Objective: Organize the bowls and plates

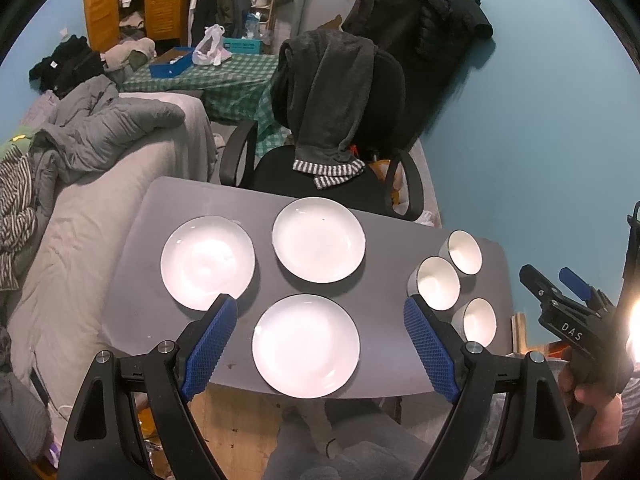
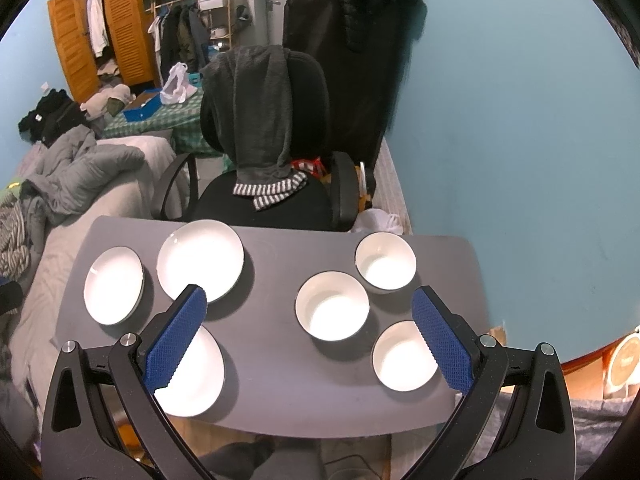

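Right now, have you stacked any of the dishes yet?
Nothing done: three plates and three bowls all sit apart on the table. Nothing in hand; the left gripper and right gripper hover open. All the stacking is left.

From my remote seat, the worktop [image 2: 272, 368] looked a smooth, matt grey laminate with a few scuffs. The three plates [image 1: 306, 346] and three bowls [image 2: 332, 306] read as glazed white ceramic, glossy enough to throw back the lamp glare, with thin dark rims. On the left tongs [image 1: 320, 344] and the right tongs [image 2: 308, 336] I saw matt black plastic arms, bright metal pivot pins, and blue rubbery pads [image 2: 442, 344] with a rough knurled grain. At twelve o'clock, a fuzzy grey cloth [image 1: 332, 92] hung on the chair; at ten o'clock stood a slatted wooden wardrobe [image 2: 120, 28].
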The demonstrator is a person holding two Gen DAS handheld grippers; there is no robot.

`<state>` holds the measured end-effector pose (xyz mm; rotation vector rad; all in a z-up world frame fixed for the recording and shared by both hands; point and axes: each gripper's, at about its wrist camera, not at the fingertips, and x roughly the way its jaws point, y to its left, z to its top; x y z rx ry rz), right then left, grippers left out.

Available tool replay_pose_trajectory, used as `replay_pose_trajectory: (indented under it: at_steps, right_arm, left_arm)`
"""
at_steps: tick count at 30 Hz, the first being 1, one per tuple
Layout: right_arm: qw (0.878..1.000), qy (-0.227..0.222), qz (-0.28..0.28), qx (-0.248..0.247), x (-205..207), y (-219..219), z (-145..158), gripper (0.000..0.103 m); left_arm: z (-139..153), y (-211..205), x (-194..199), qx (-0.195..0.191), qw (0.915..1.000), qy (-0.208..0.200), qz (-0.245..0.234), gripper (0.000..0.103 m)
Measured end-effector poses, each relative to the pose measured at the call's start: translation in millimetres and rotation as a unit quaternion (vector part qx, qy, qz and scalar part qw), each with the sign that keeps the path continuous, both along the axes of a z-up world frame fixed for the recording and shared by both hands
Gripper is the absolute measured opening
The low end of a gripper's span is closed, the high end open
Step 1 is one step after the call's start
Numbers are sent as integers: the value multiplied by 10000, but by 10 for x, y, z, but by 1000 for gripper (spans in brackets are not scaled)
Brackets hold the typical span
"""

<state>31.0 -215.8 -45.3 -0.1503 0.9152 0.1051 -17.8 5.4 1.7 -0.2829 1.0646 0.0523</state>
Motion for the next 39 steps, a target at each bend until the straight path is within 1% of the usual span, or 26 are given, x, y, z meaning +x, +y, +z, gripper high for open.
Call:
replay_pose_trajectory:
  at_steps: [5,9,14,16,20,25,32,35,39]
  right_arm:
    - [9999,40,97,-69,15,84,-72,101]
    - [9993,16,197,-303,54,154,-115,101]
    - [9977,-1,451,-512,117,276,-185,101]
    - [9972,-10,554,-503,148,309,-219,101]
    - [9964,-14,771,-341,211,407,-311,101]
    - [9944,45,995,-359,300,561,-462,100]
    - [9908,161,1288,-391,348,737,-704,100]
    - [9882,355,1447,-356,363,823,-886,100]
    - [9846,644,1616,-187,389,905,-1146,100]
  left_arm:
    - [-96,60,-12,46,9999,80,134,87]
    - [-227,172,-34,61,9994,255,203,87]
    - [-352,355,-90,-10,9990,304,328,87]
    - [-402,425,-105,-17,9986,363,384,87]
    - [-595,552,-135,-87,9972,598,446,87]
    - [-749,641,-165,-19,9966,661,483,87]
    - [-1037,688,-147,-131,9958,796,429,87]
    - [-1126,689,-149,-221,9965,704,402,87]
    - [-1339,682,-119,-241,9954,850,357,87]
